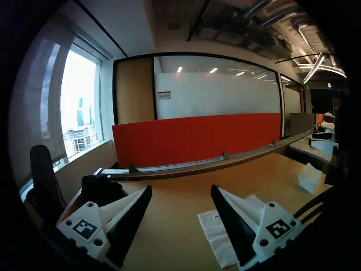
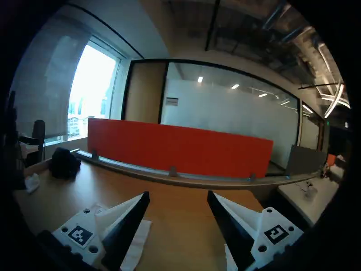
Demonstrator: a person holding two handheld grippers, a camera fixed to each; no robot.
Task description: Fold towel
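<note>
A white towel [image 1: 215,229] lies flat on the wooden table [image 1: 180,226], partly under my left gripper's right finger. My left gripper [image 1: 180,187] is open above the table with nothing between its fingers. In the right gripper view a white towel [image 2: 136,241] lies on the table [image 2: 180,226], partly hidden under the left finger. My right gripper [image 2: 178,193] is also open and holds nothing. A small white patch [image 2: 228,262] peeks out by its right finger.
A red divider panel [image 1: 194,137] [image 2: 180,151] runs along the table's far edge. A black bag [image 1: 101,187] [image 2: 63,163] sits at the left. A folded white cloth [image 1: 310,177] lies at the right, a crumpled white one [image 2: 31,183] at the left. A dark chair [image 1: 43,176] stands by the window.
</note>
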